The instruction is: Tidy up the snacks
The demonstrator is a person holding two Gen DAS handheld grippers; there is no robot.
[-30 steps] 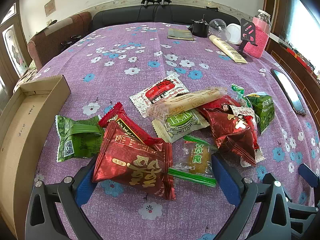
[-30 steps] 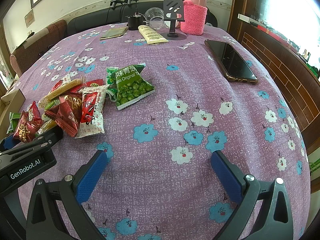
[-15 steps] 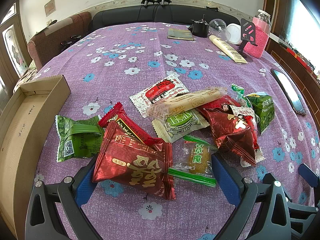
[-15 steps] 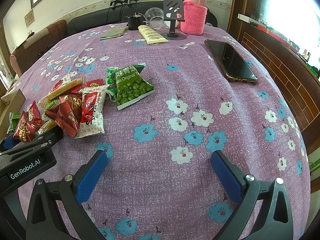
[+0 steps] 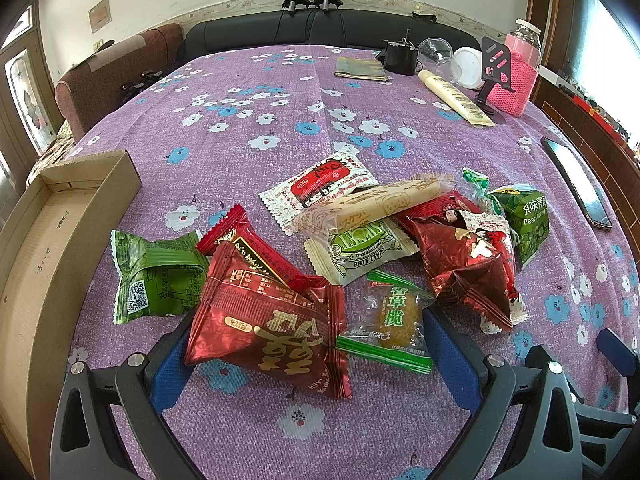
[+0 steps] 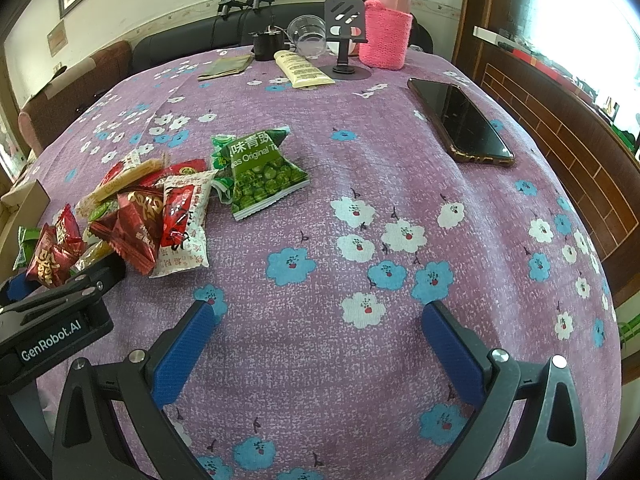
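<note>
1. Left tool (image 5: 306, 344) sits low over the purple floral-cloth table (image 5: 248, 120), its blue-padded fingers (image 5: 170, 364) spread wide, pinching nothing.
2. Between those fingers lies the big dark-red foil snack pack with gold lettering (image 5: 266, 320), and just beside it on the right the clear green-trimmed olive candy packet (image 5: 390, 322); I cannot tell whether the pads touch either one.
3. Behind the red pack, a slim red wafer wrapper (image 5: 256, 252) pokes out from under it, and a green foil pack with a QR code (image 5: 154, 276) lies at its left.
4. Farther back in the pile: a white sachet with a red label (image 5: 322, 190), a long pale biscuit bar in clear wrap (image 5: 374, 204) lying across a white-and-green cracker pack (image 5: 360, 246), then a crumpled dark-red pyramid pack (image 5: 460, 264).
5. At the pile's right edge is the green bag of peas (image 5: 524, 216).
6. An open brown cardboard box (image 5: 48, 240) waits at the table's left edge, near the green foil pack.
7. Right tool (image 6: 320, 334) is spread wide too, over bare cloth, well apart from the snacks.
8. From the right wrist camera, the pea bag (image 6: 262, 170) lies ahead and to the left, and a black smartphone (image 6: 460, 122) rests far right.
</note>
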